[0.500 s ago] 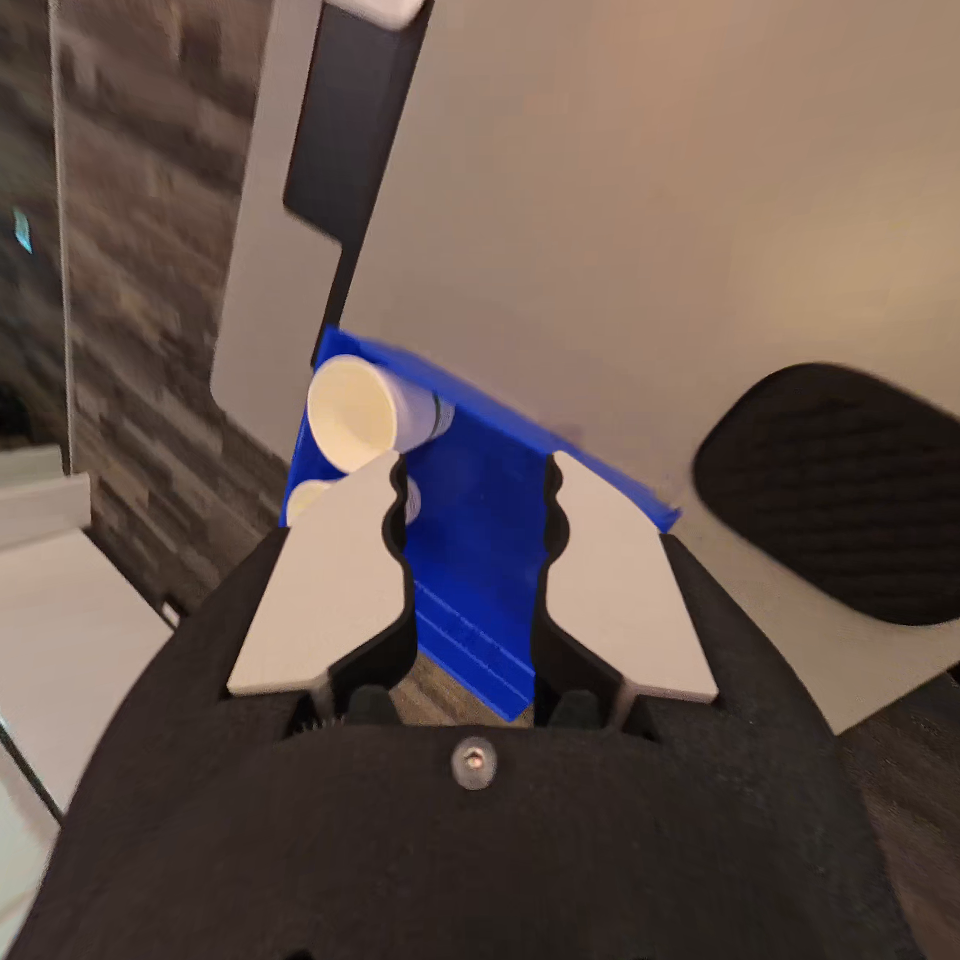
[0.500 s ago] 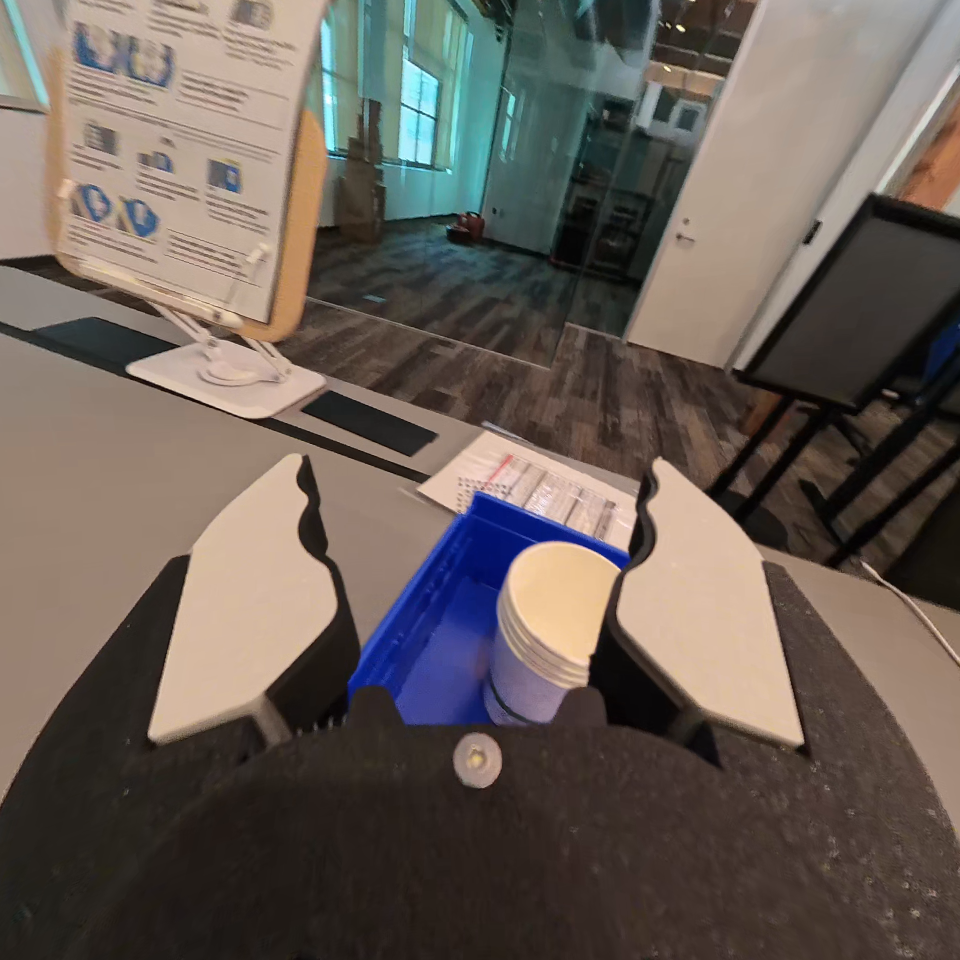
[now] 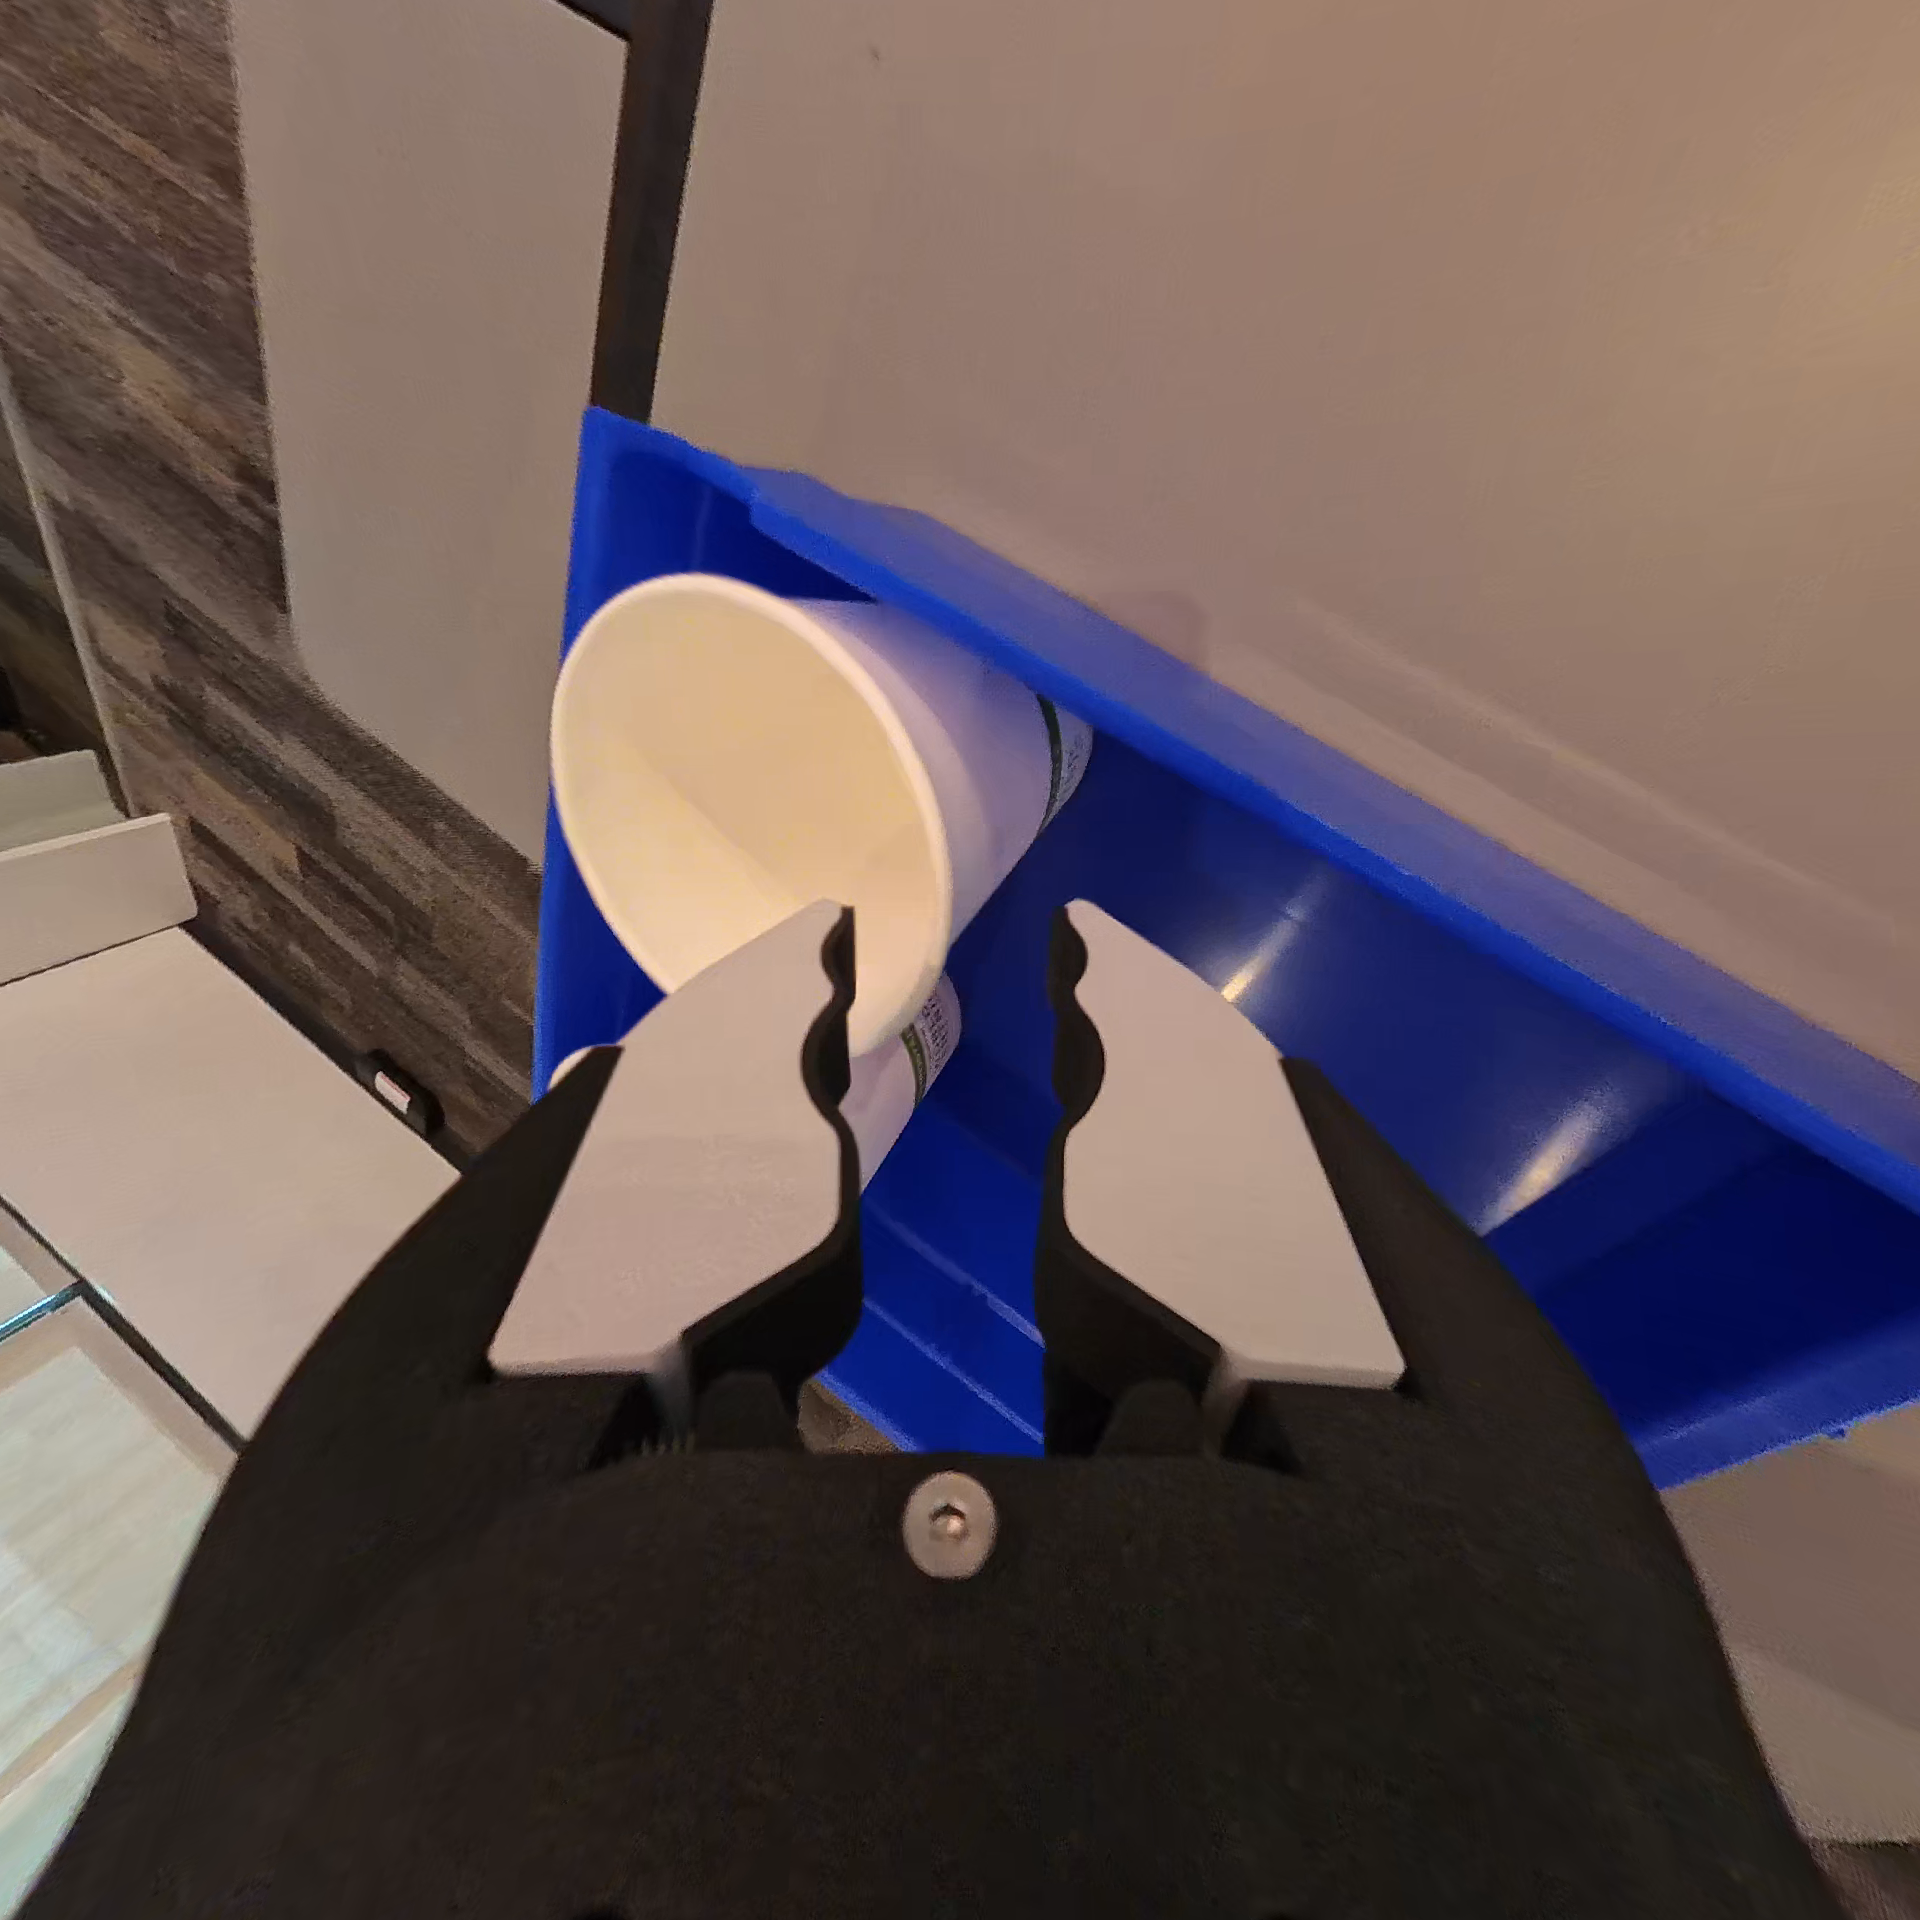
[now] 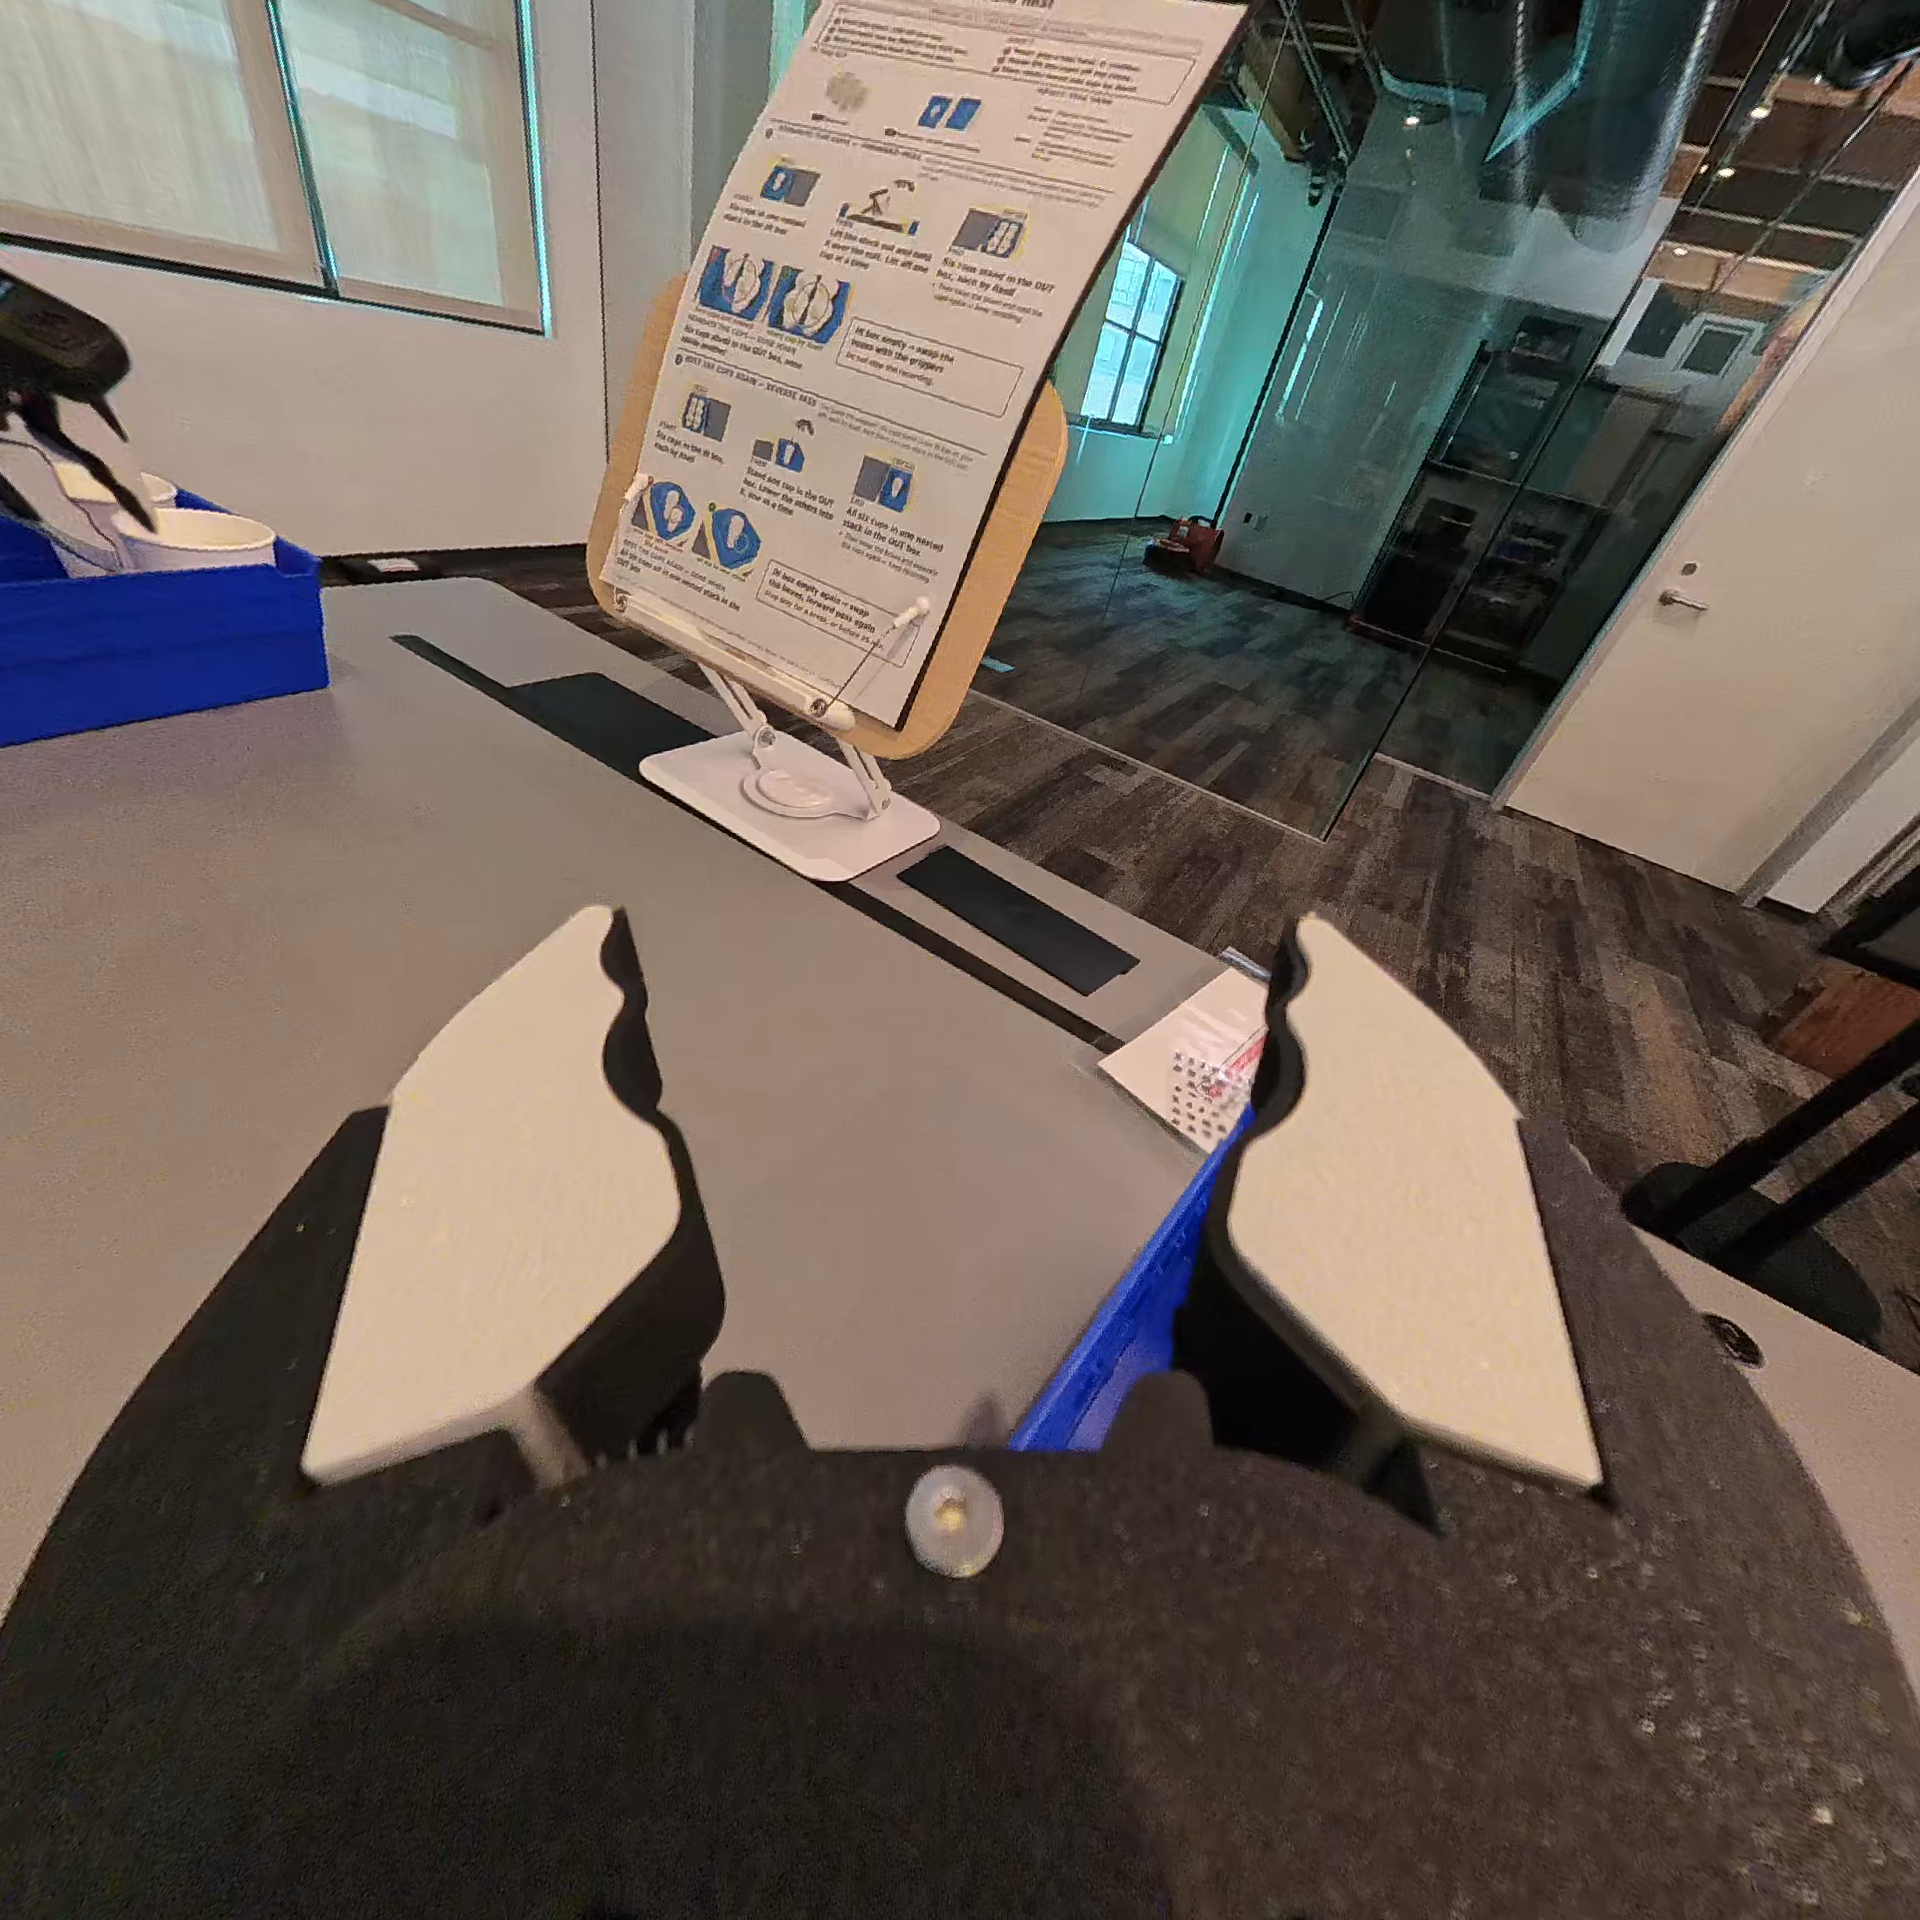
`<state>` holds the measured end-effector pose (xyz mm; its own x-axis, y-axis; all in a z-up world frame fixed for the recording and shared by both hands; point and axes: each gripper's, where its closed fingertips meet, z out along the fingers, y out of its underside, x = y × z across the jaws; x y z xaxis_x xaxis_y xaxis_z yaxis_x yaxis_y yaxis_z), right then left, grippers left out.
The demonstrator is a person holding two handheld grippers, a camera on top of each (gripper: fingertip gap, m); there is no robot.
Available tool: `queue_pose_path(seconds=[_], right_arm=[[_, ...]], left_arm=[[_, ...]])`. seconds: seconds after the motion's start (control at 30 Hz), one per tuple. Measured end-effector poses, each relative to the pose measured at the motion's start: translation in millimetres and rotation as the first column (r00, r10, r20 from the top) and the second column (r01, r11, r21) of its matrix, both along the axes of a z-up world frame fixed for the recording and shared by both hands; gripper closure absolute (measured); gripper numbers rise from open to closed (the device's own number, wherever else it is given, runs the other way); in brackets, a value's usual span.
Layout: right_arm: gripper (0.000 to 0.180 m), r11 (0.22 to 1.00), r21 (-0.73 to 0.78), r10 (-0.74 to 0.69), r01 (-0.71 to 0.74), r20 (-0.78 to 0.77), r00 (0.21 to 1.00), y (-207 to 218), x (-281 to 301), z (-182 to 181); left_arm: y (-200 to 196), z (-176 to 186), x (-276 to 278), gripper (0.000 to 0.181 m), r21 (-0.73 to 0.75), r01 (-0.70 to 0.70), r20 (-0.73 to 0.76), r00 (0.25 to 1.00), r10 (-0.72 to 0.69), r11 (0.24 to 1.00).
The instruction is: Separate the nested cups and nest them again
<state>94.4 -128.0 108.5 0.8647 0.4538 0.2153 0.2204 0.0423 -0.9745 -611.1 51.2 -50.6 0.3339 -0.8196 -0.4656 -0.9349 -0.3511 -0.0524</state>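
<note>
Left wrist view: your left gripper (image 3: 951, 920) is parted and empty, its left finger across the rim of a paper cup (image 3: 769, 790) in the blue bin (image 3: 1403, 1039); a second cup (image 3: 914, 1060) sits behind.

Right wrist view: your right gripper (image 4: 951, 935) gapes wide over the grey table (image 4: 312, 914). Only here appear the instruction stand (image 4: 862, 416) and another bin's edge (image 4: 1132, 1320).

Shown: two white paper cups (image 3: 748, 800) (image 3: 914, 1081) in one blue plastic bin (image 3: 1351, 862), a second blue plastic bin (image 4: 1122, 1340), one instruction sheet on a white stand (image 4: 883, 343), one small printed card (image 4: 1195, 1070), two black-and-white grippers (image 3: 951, 925) (image 4: 951, 945).
</note>
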Motion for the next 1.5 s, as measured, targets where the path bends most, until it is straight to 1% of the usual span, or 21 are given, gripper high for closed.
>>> queue_pose_path(seconds=[0.13,0.27,0.33,0.4,0.5,0.63,0.77,0.87,0.97,1.03,1.1,1.17,1.23,1.3,1.37,1.5], right_arm=[[0.068,1.0,-0.019,-0.014,0.014,0.007,1.0,-7,6,-5],[0.068,0.999,-0.034,-0.004,0.003,-0.032,0.999,-6,7,-8],[0.068,0.999,-0.04,0.004,-0.005,-0.047,0.999,-4,6,-10],[0.068,0.999,-0.048,0.018,-0.021,-0.051,0.999,-2,3,-13],[0.069,0.997,-0.07,0.034,-0.036,-0.037,0.999,1,-3,-20],[0.069,0.994,-0.082,0.071,-0.073,-0.026,0.997,7,-17,-25],[0.07,0.988,-0.077,0.133,-0.134,-0.019,0.991,13,-43,-27],[0.072,0.974,-0.073,0.215,-0.214,-0.004,0.977,16,-77,-25],[0.072,0.945,-0.081,0.32,-0.317,0.037,0.947,18,-125,-23],[0.072,0.911,-0.095,0.408,-0.401,0.07,0.91,18,-164,-22],[0.072,0.866,-0.116,0.497,-0.486,0.091,0.863,15,-205,-21],[0.072,0.801,-0.14,0.595,-0.582,0.074,0.8,8,-244,-19],[0.071,0.75,-0.163,0.656,-0.642,0.055,0.753,5,-272,-16],[0.071,0.705,-0.168,0.701,-0.689,0.022,0.713,1,-290,-9],[0.071,0.666,-0.163,0.736,-0.728,-0.015,0.677,-4,-301,1],[0.068,0.646,-0.18,0.752,-0.742,-0.014,0.658,-8,-308,9]], left_arm=[[2,-13,-2,0.154,-0.049,0.009,-0.03,0.999,-0.011,0.999],[1,-23,-4,0.164,-0.088,-0.001,-0.041,0.999,-0.003,0.996],[0,-26,-4,0.174,-0.104,0.0,-0.045,0.999,-0.004,0.995],[-3,-27,-3,0.179,-0.125,-0.009,-0.031,1.0,0.005,0.992],[-9,-21,-4,0.18,-0.135,-0.01,-0.042,0.999,0.005,0.991],[-18,7,0,0.18,-0.09,0.018,-0.045,0.999,-0.022,0.996],[-31,60,16,0.181,-0.001,0.076,-0.026,0.997,-0.076,0.997],[-52,100,53,0.181,0.043,0.166,0.051,0.984,-0.168,0.985],[-81,126,116,0.181,0.059,0.307,0.18,0.933,-0.312,0.95],[-104,133,161,0.181,0.046,0.414,0.238,0.879,-0.413,0.909],[-129,133,206,0.181,0.021,0.525,0.269,0.817,-0.51,0.851],[-153,131,250,0.181,0.0,0.63,0.298,0.742,-0.601,0.777],[-176,128,290,0.181,-0.021,0.712,0.329,0.668,-0.668,0.702],[-193,126,321,0.181,-0.032,0.771,0.332,0.609,-0.721,0.636],[-203,125,345,0.181,-0.039,0.808,0.321,0.568,-0.758,0.588],[-217,130,373,0.181,-0.043,0.846,0.322,0.515,-0.795,0.531]])
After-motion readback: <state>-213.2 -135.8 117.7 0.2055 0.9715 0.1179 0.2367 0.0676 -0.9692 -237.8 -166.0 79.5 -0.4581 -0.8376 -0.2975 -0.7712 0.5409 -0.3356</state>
